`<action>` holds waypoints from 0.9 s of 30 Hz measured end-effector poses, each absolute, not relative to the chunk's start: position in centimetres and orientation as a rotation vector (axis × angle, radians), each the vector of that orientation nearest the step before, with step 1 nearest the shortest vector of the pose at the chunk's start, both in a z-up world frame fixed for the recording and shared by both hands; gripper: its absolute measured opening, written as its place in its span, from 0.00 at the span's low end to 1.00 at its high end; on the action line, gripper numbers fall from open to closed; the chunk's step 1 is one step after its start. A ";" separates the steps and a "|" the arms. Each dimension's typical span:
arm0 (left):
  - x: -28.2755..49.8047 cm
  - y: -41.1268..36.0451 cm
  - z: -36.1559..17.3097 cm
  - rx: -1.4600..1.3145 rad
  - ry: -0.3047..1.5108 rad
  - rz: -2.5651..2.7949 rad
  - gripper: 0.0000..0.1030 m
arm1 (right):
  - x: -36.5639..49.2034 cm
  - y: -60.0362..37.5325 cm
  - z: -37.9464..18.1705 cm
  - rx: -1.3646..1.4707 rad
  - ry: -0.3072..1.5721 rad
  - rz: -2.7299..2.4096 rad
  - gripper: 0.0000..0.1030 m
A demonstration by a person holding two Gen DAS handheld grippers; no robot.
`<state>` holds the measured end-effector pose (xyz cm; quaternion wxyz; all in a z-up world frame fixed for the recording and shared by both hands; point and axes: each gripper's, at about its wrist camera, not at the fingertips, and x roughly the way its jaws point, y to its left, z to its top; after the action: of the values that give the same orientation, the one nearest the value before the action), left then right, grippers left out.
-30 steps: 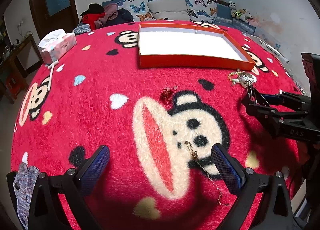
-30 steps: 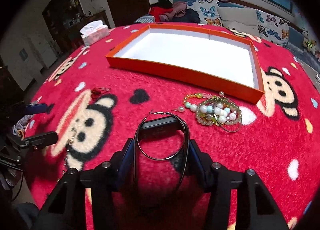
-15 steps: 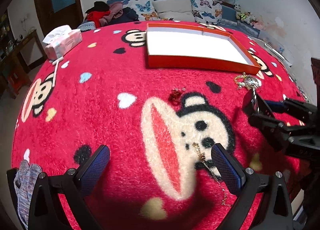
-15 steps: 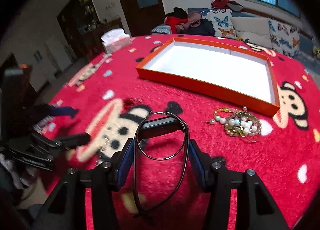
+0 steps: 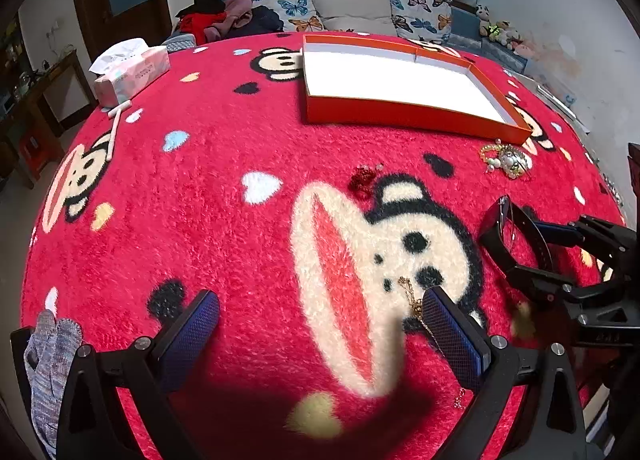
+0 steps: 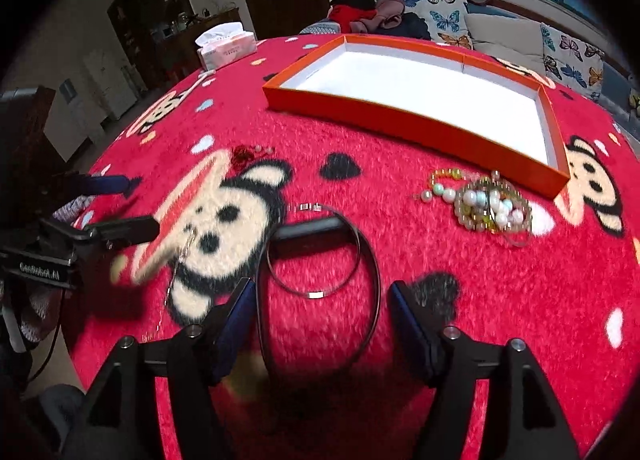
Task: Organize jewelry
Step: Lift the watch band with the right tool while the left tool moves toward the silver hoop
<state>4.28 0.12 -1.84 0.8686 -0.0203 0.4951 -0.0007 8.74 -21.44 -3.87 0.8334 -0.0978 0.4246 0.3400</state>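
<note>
In the right wrist view, the right gripper (image 6: 322,314) sits at lower centre, its jaws opening around a black band (image 6: 316,234) and a thin metal hoop (image 6: 320,292); the pads no longer press on either. A beaded bracelet pile (image 6: 486,206) lies right of centre, just below the orange tray (image 6: 400,126) in the upper middle. In the left wrist view, the left gripper (image 5: 320,334) at the bottom stands spread wide and empty, a gold chain (image 5: 416,306) beside its right finger on the red blanket (image 5: 200,200)
</note>
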 end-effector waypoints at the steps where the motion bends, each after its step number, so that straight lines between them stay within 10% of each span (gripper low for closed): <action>1: 4.3 0.0 -1.9 -0.041 1.039 -0.004 1.00 | 8.6 -21.5 -3.9 -0.209 0.894 0.721 0.72; 10: 3.9 0.0 -1.6 -0.047 1.032 0.002 1.00 | 7.7 -20.6 -3.3 -0.262 0.845 0.711 0.44; 27: 6.8 -5.7 1.3 0.020 0.990 -0.240 1.00 | 8.0 -21.8 -3.2 -0.229 0.843 0.695 0.61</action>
<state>6.77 -5.75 1.26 0.8730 0.0095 0.4739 -0.1150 8.01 -21.83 -3.19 0.8482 -0.1088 0.3999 0.3298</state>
